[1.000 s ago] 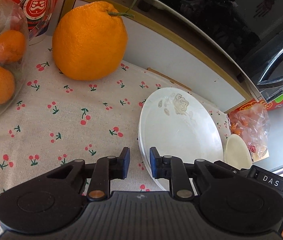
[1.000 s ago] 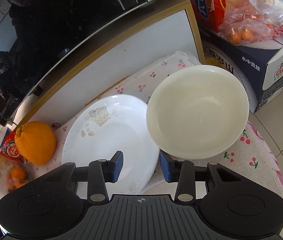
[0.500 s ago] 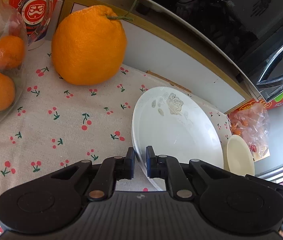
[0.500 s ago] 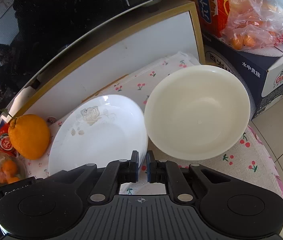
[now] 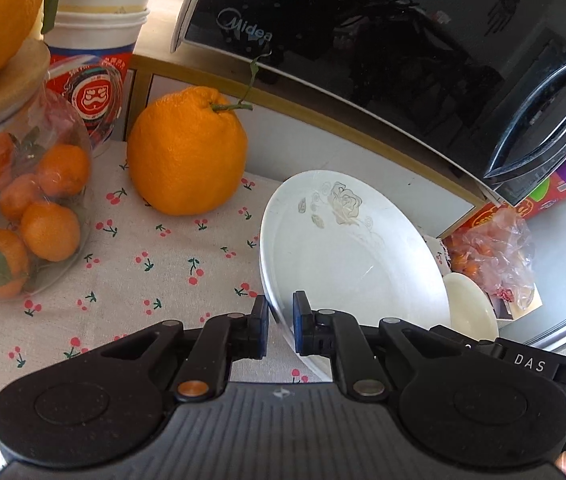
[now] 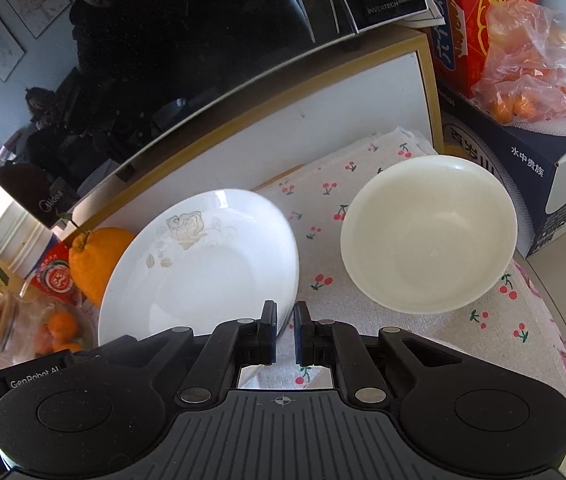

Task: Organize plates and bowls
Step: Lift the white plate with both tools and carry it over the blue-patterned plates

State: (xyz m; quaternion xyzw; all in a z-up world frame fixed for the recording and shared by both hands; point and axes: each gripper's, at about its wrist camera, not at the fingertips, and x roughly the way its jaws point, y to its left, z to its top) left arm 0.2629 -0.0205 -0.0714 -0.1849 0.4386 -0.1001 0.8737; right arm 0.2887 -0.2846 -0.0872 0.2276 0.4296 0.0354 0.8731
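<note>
A white plate (image 5: 347, 248) with a pale rose print is held tilted above the cherry-print cloth. My left gripper (image 5: 281, 322) is shut on its near left rim. My right gripper (image 6: 285, 330) is shut on its near right rim; the plate also shows in the right wrist view (image 6: 203, 272). A cream bowl (image 6: 429, 236) sits on the cloth to the right of the plate, apart from it; in the left wrist view only its edge (image 5: 469, 306) shows behind the plate.
A big orange (image 5: 187, 152) and a jar of small oranges (image 5: 23, 208) stand at the left. A black microwave (image 5: 403, 40) sits on a white shelf behind. Boxes with a bag of fruit (image 6: 535, 72) stand at the right. The table edge (image 6: 551, 320) curves past the bowl.
Both grippers closed on the plate's rim and lifted it, tilting it. The plate has moved left, away from the bowl, which stays on the cloth.
</note>
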